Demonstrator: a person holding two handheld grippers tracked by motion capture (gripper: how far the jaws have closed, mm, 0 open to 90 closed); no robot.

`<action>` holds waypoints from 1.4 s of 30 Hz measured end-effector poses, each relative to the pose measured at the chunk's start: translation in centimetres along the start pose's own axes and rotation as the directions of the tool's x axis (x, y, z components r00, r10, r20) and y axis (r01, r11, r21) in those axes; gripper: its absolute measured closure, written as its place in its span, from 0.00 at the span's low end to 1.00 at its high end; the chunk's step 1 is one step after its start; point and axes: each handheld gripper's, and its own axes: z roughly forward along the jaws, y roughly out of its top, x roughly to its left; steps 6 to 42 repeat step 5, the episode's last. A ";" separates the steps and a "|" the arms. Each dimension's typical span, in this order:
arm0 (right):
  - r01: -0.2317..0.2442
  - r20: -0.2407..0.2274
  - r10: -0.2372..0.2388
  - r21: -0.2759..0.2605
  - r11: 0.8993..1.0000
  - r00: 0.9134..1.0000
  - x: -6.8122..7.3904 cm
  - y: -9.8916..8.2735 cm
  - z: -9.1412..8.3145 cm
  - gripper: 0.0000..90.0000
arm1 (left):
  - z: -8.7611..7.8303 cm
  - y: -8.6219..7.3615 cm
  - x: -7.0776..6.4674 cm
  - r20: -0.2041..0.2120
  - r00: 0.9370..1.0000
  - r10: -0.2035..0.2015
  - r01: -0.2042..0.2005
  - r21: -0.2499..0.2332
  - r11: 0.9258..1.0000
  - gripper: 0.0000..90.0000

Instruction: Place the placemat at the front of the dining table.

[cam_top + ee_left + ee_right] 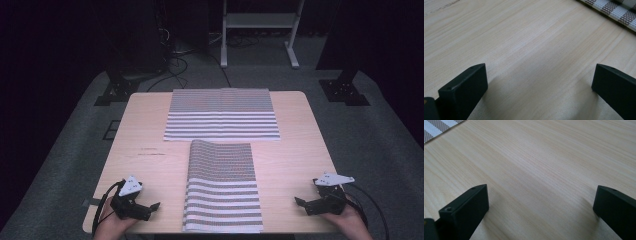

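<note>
Striped cloth (223, 187) between open grippers, seemingly flat

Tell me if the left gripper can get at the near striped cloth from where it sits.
Probably yes. The left gripper is open, low over bare table, and nothing lies between it and the near striped cloth, whose left edge lies just to its side.
</note>
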 end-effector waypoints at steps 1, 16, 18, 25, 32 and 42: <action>0.000 0.000 0.000 0.000 1.000 1.000 0.0 0.0 0.0 0.00 | 0.0 0.0 0.0 -0.001 1.000 0.000 0.000 0.001 1.000 0.00; 0.000 0.000 0.000 0.000 1.000 1.000 0.0 0.0 0.0 0.00 | 0.0 0.0 0.0 -0.001 1.000 0.000 0.000 0.001 1.000 0.00; 0.000 0.000 0.000 0.000 1.000 1.000 0.0 0.0 0.0 0.00 | 0.0 0.0 0.0 -0.001 1.000 0.000 0.000 0.001 1.000 0.00; 0.000 0.000 0.000 0.000 1.000 1.000 0.0 0.0 0.0 0.00 | 0.0 0.0 0.0 -0.001 1.000 0.000 0.000 0.001 1.000 0.00; 0.000 0.000 0.000 0.000 1.000 1.000 0.0 0.0 0.0 0.00 | 0.0 0.0 0.0 -0.001 1.000 0.000 0.000 0.001 1.000 0.00; 0.000 0.000 0.000 0.000 1.000 1.000 0.0 0.0 0.0 0.00 | 0.0 0.0 0.0 -0.001 1.000 0.000 0.000 0.001 1.000 0.00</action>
